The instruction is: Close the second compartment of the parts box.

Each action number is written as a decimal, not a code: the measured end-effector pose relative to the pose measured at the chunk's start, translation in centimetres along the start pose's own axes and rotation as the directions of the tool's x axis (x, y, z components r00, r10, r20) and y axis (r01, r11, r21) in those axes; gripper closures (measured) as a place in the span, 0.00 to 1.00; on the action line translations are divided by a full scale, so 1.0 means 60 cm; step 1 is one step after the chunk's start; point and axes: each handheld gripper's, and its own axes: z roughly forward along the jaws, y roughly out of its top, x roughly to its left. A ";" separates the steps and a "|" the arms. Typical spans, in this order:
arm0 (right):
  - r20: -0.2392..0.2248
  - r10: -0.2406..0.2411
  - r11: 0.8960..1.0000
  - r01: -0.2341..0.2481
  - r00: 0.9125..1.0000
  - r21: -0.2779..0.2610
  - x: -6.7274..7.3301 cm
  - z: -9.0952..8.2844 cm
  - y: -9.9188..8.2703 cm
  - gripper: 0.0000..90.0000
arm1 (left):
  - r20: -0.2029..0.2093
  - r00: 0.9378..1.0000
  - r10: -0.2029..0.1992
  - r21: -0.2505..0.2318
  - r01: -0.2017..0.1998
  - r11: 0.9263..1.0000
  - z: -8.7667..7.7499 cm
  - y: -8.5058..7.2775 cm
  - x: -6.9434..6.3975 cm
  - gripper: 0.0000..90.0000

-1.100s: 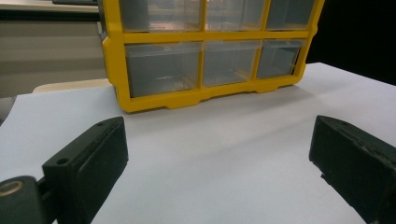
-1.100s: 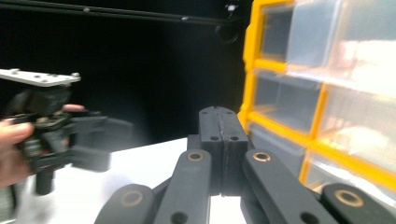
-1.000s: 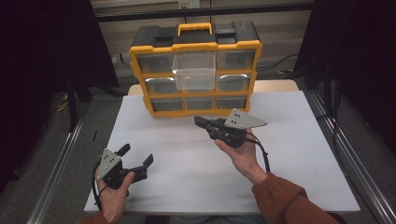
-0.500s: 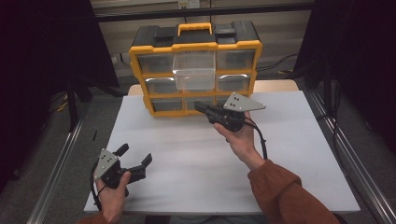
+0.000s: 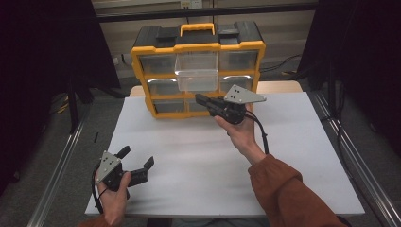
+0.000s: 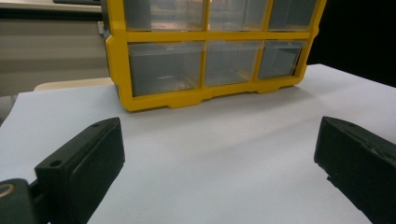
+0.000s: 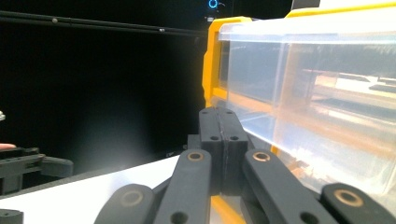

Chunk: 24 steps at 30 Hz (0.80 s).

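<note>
Right tongs [image 5: 200,99] have come up and forward from mid-table since a second ago; the tips now sit at the front of the yellow organizer box [image 5: 197,71], just under the clear middle drawer [image 5: 196,72] that sticks out of the top row. The jaws are pressed together with nothing between them. Left tongs [image 5: 137,165] are unchanged: low at the near left of the white table [image 5: 293,156], jaws spread, empty.

Judgement: the closed tips lined up at the protruding drawer look like a setup to push it back in, or nudge it from below. No contact can be confirmed yet. The drawer is pulled out, not seated; the other drawers look flush.

View differences:
- The high view gives the layout: box at the far edge of the table, both hands, and how far the drawer sticks out past its neighbours.
- The right gripper view shows the closed jaws meeting flat, with the clear drawer [image 7: 317,93] close on the right and the yellow frame [image 7: 212,60] behind it. The other hand's tongs show dimly at far left. It can't settle whether the tips touch the drawer.
- The left gripper view shows the spread jaws and the box's lower drawer rows [image 6: 205,60] straight ahead, well apart from the jaws across bare table.
</note>
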 end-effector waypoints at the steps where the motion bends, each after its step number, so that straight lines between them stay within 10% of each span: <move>1: 0.003 -0.004 1.000 0.004 1.000 0.000 -0.002 0.002 0.002 1.00 | 0.000 1.000 0.003 0.001 -0.003 1.000 0.000 0.000 0.000 0.02; 24: 0.064 -0.017 1.000 0.015 0.998 0.022 -0.038 0.022 0.006 1.00 | 0.004 1.000 0.020 0.015 -0.020 1.000 -0.001 0.000 0.000 0.03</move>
